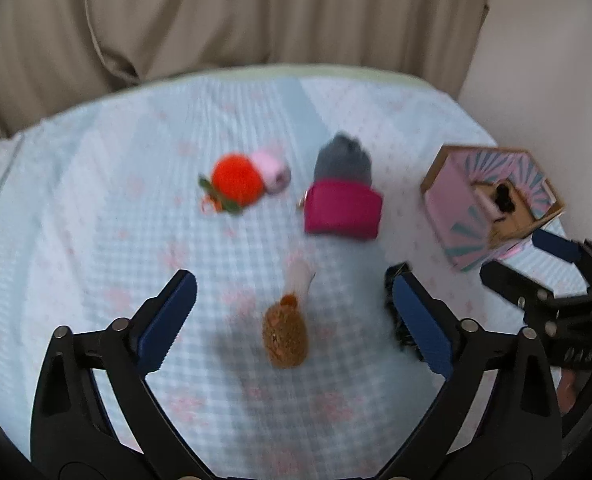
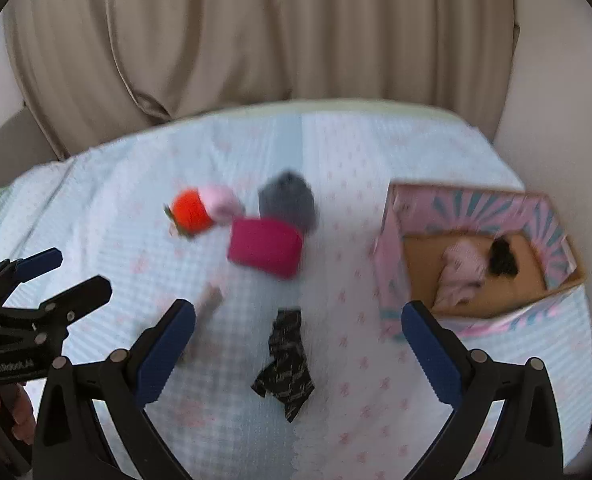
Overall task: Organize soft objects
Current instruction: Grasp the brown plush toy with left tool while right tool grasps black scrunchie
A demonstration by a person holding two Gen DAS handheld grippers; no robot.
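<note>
A brown knitted toy [image 1: 286, 336] with a pale end lies on the bed between the fingers of my open left gripper [image 1: 292, 284], apart from both pads. In the right wrist view a black patterned cloth [image 2: 288, 364] lies flat below my open right gripper [image 2: 297, 312], untouched. Farther back sit an orange plush [image 1: 232, 180], a small pink plush [image 1: 274, 170], a grey knitted piece [image 1: 341, 160] and a magenta pouch [image 1: 341, 210]. The pink and teal cardboard box [image 2: 391, 248] at the right holds a pink cloth [image 2: 461, 272] and a black item [image 2: 503, 260].
The light blue checked bedspread [image 1: 96, 240] covers the whole surface. Beige curtains [image 2: 256, 40] hang behind the far edge and a pale wall [image 2: 555, 100] stands at the right. A hand [image 2: 16, 412] holds the left gripper's handle.
</note>
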